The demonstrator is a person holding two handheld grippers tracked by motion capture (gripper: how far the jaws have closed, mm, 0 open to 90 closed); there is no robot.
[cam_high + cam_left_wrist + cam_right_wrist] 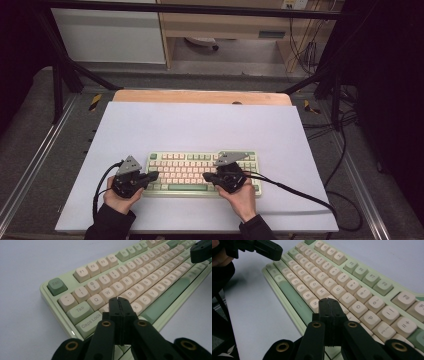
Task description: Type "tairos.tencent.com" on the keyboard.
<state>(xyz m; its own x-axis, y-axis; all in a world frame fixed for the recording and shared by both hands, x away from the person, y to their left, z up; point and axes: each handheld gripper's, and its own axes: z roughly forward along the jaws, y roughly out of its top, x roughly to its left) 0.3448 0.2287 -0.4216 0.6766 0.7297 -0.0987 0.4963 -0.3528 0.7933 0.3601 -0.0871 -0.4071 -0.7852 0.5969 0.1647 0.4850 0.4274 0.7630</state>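
Grippers: left (pixel 153 175) and right (pixel 206 176) pressed together, tips over keys | keyboard (pixel 187 161): near edge of mat (pixel 200 127); judged rigid, light, keycaps loose-prone; best taken by case ends, not keys.

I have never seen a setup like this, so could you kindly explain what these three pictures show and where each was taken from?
A person sits at a table covered in pale sheeting, holding a black two-jaw tool in each hand. The high view looks down from above: left tool, right tool. The other two pictures come from cameras riding on each tool, looking along its jaws. A green and cream keyboard lies on the table. Both tools are shut and hold nothing; their tips sit over the keys, left tool near A and S.
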